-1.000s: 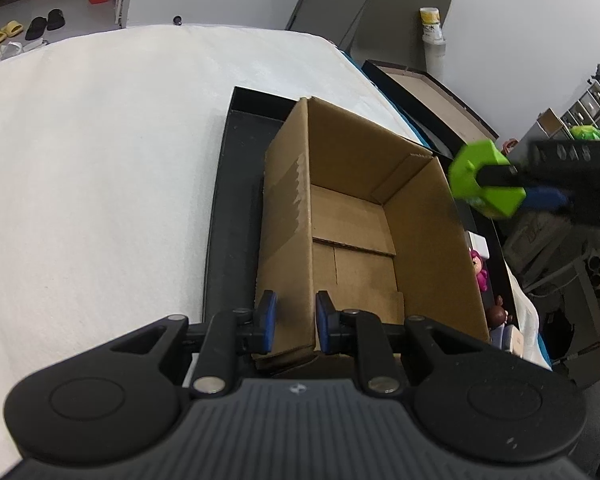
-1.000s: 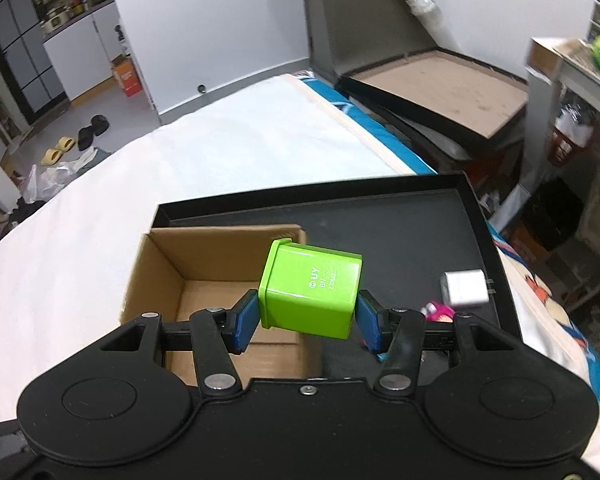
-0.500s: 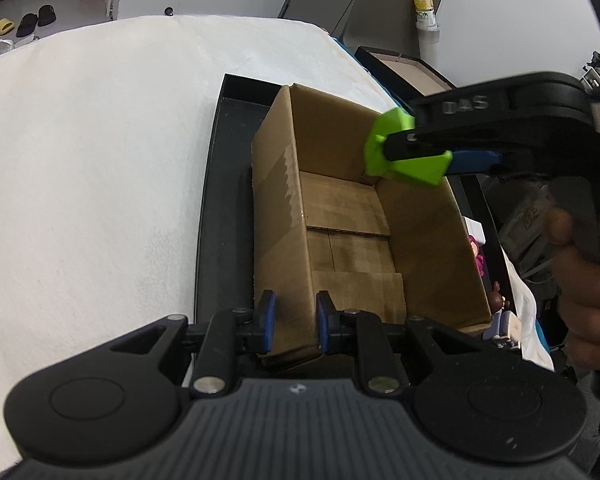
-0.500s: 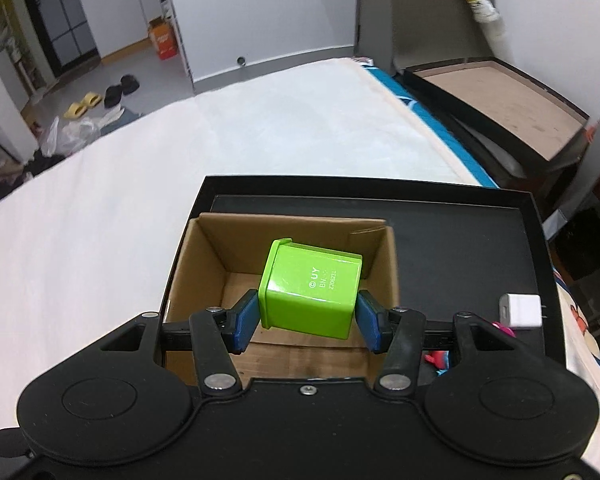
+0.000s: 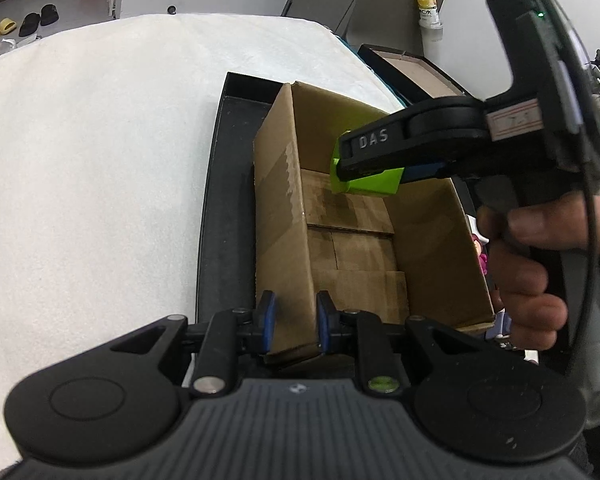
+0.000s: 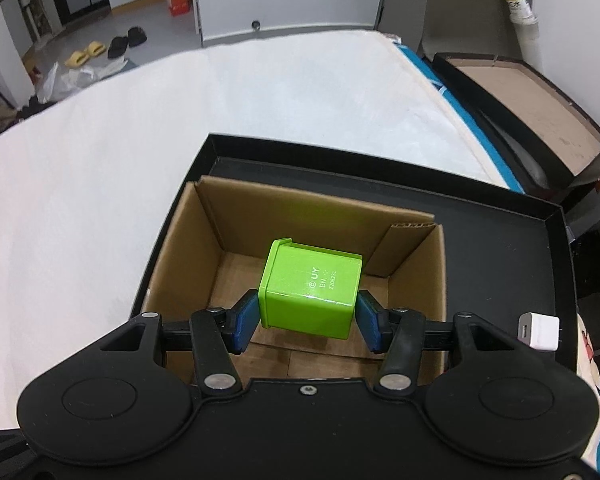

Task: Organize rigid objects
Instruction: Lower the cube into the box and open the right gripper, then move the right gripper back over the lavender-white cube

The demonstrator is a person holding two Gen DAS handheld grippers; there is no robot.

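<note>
White bedding behind, my right gripper has carried its clamped green block over the cardboard box, twelve o'clock, ready to drop, left gripper pinching the box wall

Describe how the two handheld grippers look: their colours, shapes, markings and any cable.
Both are black plastic. The left gripper and right gripper each have a broad ribbed body with two round discs, silver screws and two slim fingers with blue pads. In the left view, the right one shows raised letters "DAS", a white label, a small green light, a pistol handle and a thin black cable.
</note>
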